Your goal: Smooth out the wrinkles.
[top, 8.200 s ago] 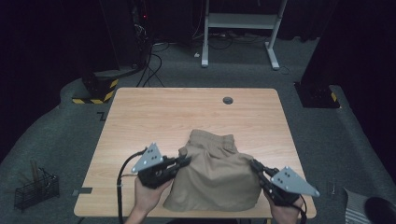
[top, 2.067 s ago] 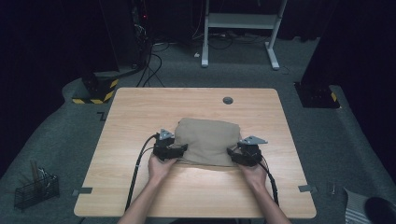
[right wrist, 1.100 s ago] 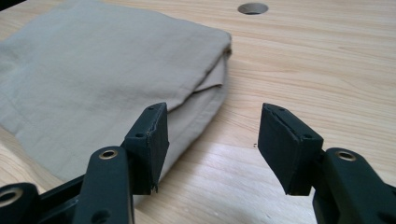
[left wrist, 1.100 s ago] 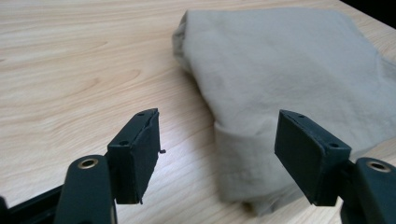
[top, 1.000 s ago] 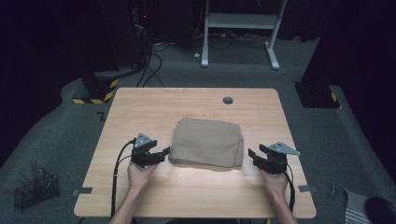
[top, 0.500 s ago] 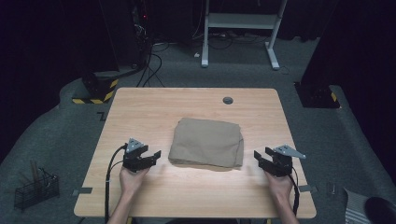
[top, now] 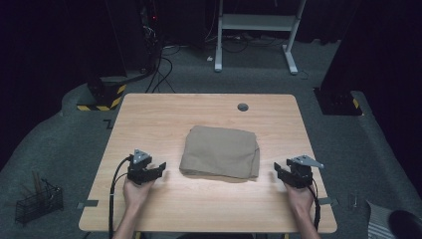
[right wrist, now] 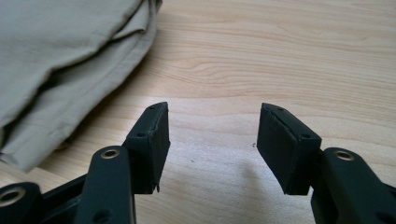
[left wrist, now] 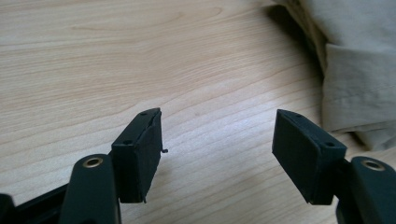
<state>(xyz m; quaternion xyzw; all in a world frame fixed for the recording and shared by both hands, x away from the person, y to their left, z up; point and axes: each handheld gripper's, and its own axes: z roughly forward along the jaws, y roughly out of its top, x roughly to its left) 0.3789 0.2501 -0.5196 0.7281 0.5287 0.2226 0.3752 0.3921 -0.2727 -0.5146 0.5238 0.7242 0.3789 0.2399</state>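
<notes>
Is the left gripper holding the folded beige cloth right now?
No, the left gripper has its jaws open over bare table, with the folded beige cloth lying off to the side.

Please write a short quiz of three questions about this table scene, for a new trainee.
1. True or false: the left gripper holds the folded beige cloth.
2. Which is between the jaws of the right gripper? A cloth, B nothing, C a cable.
3. What small dark round thing sits near the far edge of the wooden table?

Key: 1 false, it is open beside the cloth. 2 B. 3 the grommet hole.
</notes>
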